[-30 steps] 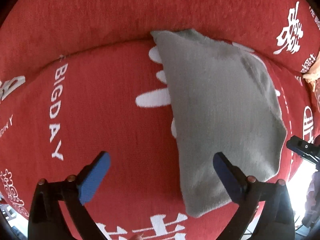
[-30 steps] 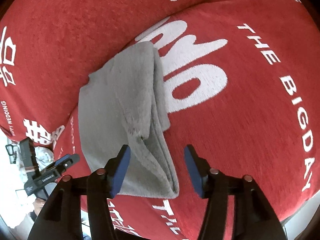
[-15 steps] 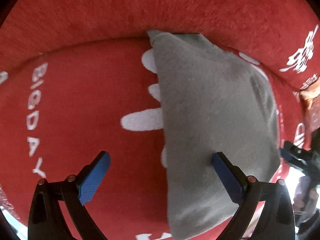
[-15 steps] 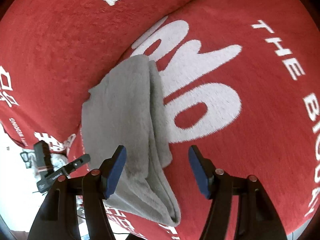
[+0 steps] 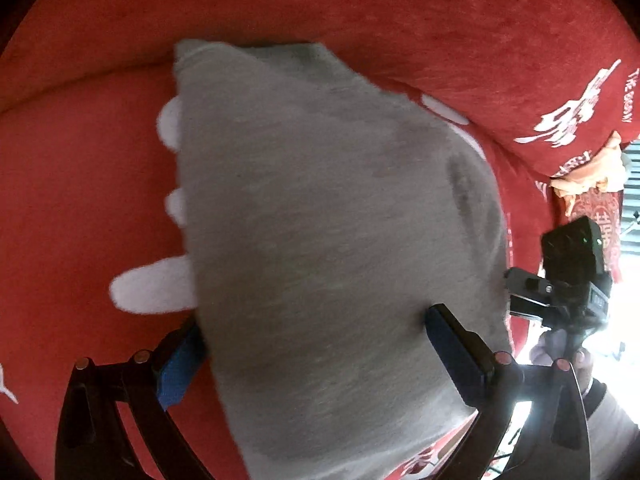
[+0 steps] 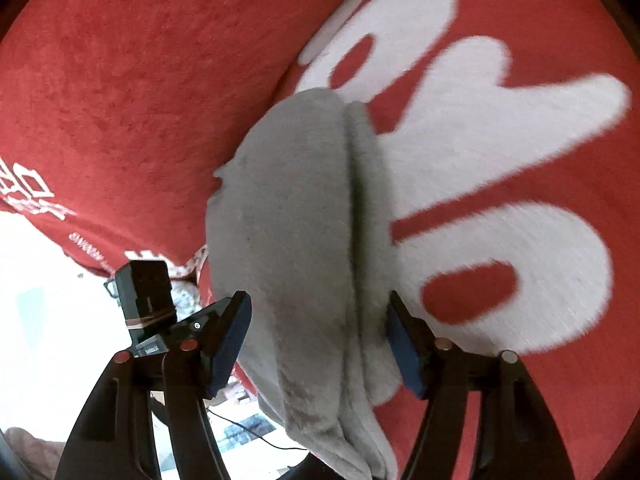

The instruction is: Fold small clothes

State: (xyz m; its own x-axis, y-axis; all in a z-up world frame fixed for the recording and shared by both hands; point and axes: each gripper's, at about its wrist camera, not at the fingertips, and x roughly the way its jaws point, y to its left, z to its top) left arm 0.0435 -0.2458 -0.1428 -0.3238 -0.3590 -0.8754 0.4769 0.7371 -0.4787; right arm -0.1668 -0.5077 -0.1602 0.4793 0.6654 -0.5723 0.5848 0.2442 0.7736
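Grey garment point(image 5: 340, 240): folded, centre of frame, lying on red sofa cover point(image 5: 80, 200) (white lettering).
Left gripper point(image 5: 316, 344): jaws wide, straddling garment's lower edge, not clamped.
Right gripper point(image 6: 320, 332): jaws opening, folded garment between them, unpinched.

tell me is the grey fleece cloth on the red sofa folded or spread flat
Folded. In the right wrist view the grey fleece cloth shows layers stacked along one edge, a dark crease between them.
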